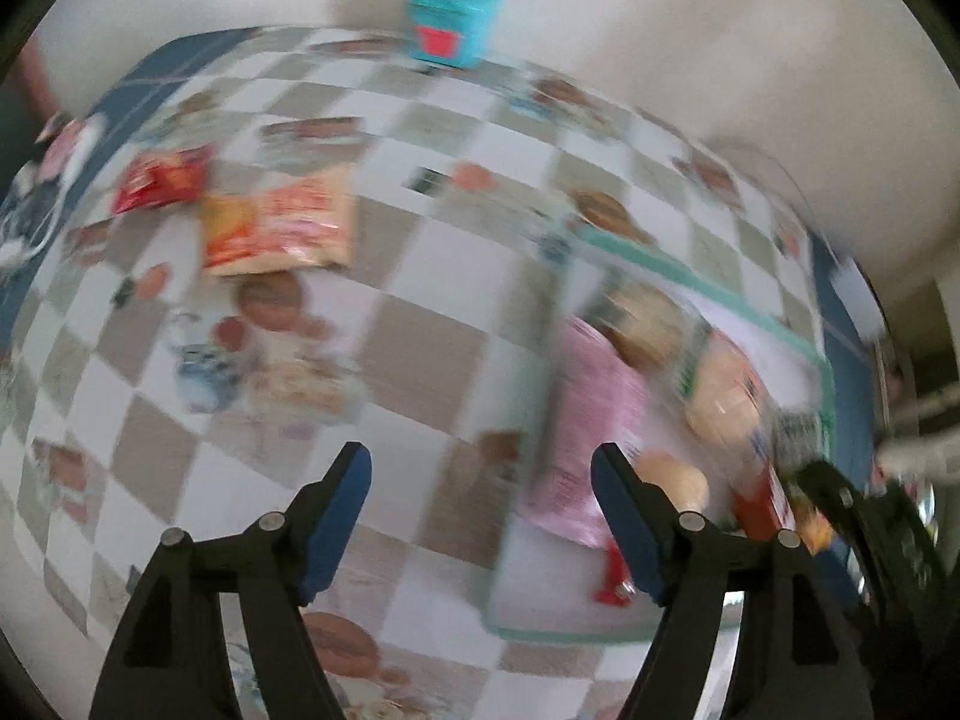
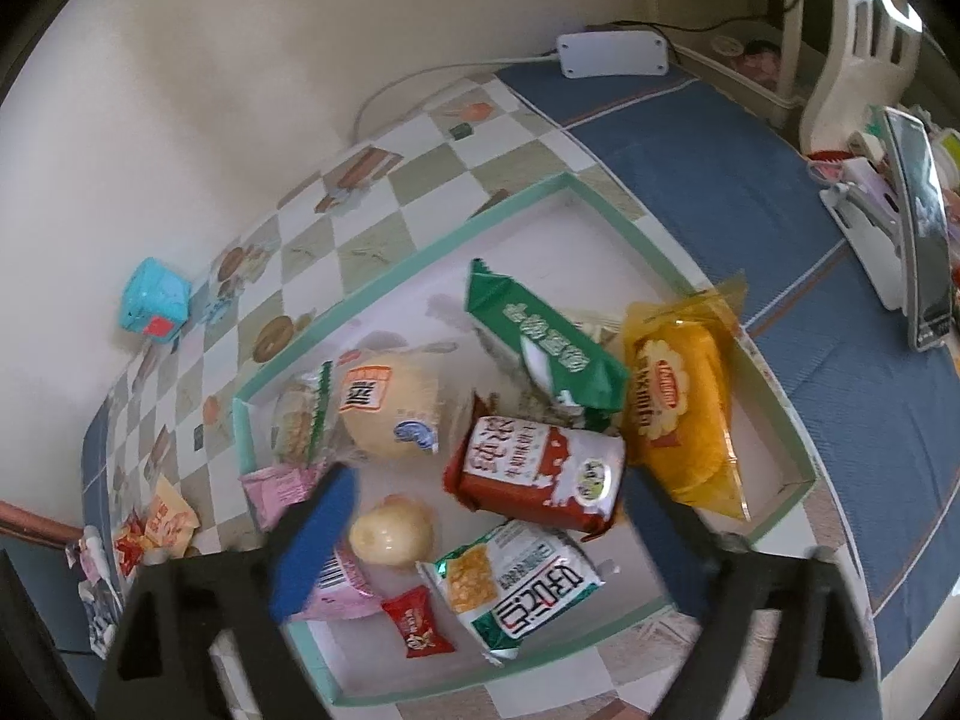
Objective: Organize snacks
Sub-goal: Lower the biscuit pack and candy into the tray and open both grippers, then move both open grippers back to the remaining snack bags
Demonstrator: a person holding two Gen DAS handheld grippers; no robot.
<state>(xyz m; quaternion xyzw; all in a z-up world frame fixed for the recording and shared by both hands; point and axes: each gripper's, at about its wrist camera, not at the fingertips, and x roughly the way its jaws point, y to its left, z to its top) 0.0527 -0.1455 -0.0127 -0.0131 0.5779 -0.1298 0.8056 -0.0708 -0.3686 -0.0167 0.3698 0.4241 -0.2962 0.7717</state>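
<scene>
Two open tongs (image 2: 486,516), snack tray (image 2: 798,474) beneath

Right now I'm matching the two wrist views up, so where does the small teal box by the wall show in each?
Left wrist: the small teal box sits at top centre, at the tablecloth's far edge against the wall.
Right wrist: it sits at mid-left, against the wall.
Shared landmark: the teal-rimmed tray of snacks.
</scene>
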